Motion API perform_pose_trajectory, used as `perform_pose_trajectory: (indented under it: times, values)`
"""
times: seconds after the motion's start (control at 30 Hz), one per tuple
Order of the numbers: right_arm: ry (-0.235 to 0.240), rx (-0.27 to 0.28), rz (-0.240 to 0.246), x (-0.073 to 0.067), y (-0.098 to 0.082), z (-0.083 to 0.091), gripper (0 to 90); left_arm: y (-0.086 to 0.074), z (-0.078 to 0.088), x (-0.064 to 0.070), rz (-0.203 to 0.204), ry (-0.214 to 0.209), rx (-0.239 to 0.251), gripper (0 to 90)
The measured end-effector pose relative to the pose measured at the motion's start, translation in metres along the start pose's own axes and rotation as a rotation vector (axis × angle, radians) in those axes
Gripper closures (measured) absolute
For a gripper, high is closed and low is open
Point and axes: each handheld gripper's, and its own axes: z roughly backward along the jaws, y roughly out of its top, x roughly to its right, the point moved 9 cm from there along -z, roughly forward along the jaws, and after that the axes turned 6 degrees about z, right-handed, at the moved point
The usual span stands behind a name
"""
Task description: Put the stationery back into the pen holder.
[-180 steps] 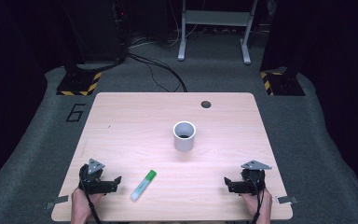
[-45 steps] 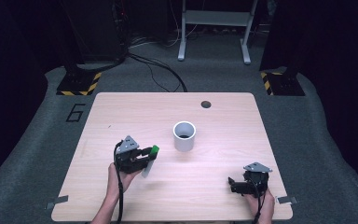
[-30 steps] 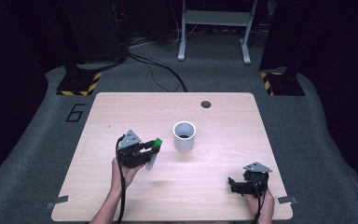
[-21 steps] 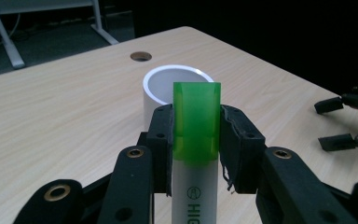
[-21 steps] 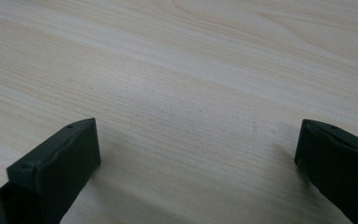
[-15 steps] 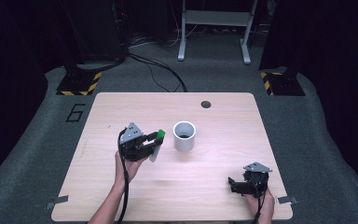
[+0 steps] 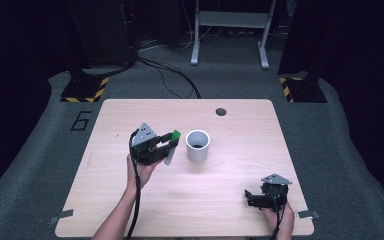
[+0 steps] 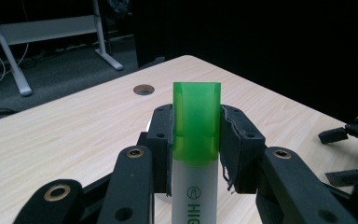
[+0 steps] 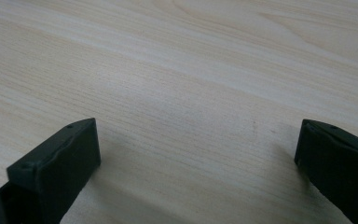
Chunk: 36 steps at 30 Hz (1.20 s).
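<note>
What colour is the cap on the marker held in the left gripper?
Translucent green cap on a white plastic highlighter marker; clearest in the left gripper view.

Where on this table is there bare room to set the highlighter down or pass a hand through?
Bare wood lies along the table's left edge, across the far strip around the small hole, and in the near middle between the two forearms. It is tight only between the left gripper, shut on the highlighter, and the cup. The right gripper sits open at the near right corner.
</note>
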Motion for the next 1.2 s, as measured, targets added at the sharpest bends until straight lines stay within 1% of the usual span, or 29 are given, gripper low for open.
perform_pose_trajectory:
  times: [0.1, 0.13, 0.23, 0.27, 0.33, 0.4, 0.47, 0.5, 0.53, 0.57, 0.63, 0.7, 0.77, 0.87, 1.0, 1.1, 1.13, 1.2]
  values:
    - [0.001, 0.001, 0.003, 0.000, 0.000, 0.000, 0.0, 0.006, -0.002, 0.000, 0.002, -0.001, 0.015, 66.8]
    - [0.000, 0.001, 0.002, 0.000, 0.000, 0.000, 0.0, 0.007, -0.003, 0.001, 0.004, -0.008, 0.013, 66.8]
    - [0.001, 0.000, 0.003, 0.000, 0.000, 0.000, 0.0, 0.012, -0.007, 0.000, -0.008, -0.005, 0.024, 66.8]
    - [0.001, 0.001, 0.003, 0.000, 0.000, 0.000, 0.0, 0.012, -0.008, 0.001, -0.001, -0.007, 0.022, 66.8]
    - [0.001, 0.001, 0.003, 0.000, 0.000, 0.000, 0.0, 0.016, -0.011, 0.001, -0.010, -0.009, 0.027, 66.8]
    - [0.001, 0.001, 0.003, 0.000, 0.000, 0.000, 0.0, 0.019, -0.013, 0.002, -0.005, -0.015, 0.028, 66.8]
    - [0.001, 0.000, 0.003, 0.000, 0.000, 0.000, 0.0, 0.022, -0.015, 0.003, -0.014, -0.012, 0.033, 66.8]
    - [0.001, 0.001, 0.003, 0.000, 0.000, 0.000, 0.0, 0.023, -0.017, 0.004, -0.010, -0.018, 0.038, 66.8]
    - [0.001, 0.001, 0.003, 0.000, 0.000, 0.000, 0.0, 0.025, -0.018, 0.004, -0.018, -0.017, 0.039, 66.8]
    - [0.001, 0.001, 0.003, 0.000, 0.000, 0.000, 0.0, 0.026, -0.019, 0.005, -0.019, -0.015, 0.038, 66.8]
    - [0.001, 0.001, 0.003, 0.000, 0.000, 0.000, 0.0, 0.028, -0.022, 0.007, -0.018, -0.024, 0.041, 66.8]
    - [0.001, 0.001, 0.003, 0.000, 0.000, 0.000, 0.0, 0.031, -0.024, 0.007, -0.029, -0.024, 0.047, 66.8]
    - [0.001, 0.000, 0.002, 0.000, 0.000, 0.000, 0.0, 0.033, -0.026, 0.009, -0.028, -0.028, 0.051, 66.8]
    - [0.001, 0.001, 0.002, 0.000, 0.000, 0.000, 0.0, 0.037, -0.030, 0.011, -0.037, -0.031, 0.059, 66.8]
    - [0.001, 0.000, 0.002, 0.000, 0.000, 0.000, 0.0, 0.041, -0.036, 0.012, -0.038, -0.033, 0.065, 66.8]
    - [0.001, 0.001, 0.003, 0.000, 0.000, 0.000, 0.0, 0.043, -0.039, 0.013, -0.045, -0.038, 0.073, 66.8]
    - [0.001, 0.001, 0.003, 0.000, 0.000, 0.000, 0.0, 0.044, -0.041, 0.013, -0.045, -0.034, 0.083, 66.8]
    - [0.001, 0.001, 0.003, 0.000, 0.000, 0.000, 0.0, 0.045, -0.044, 0.014, -0.046, -0.038, 0.091, 66.8]
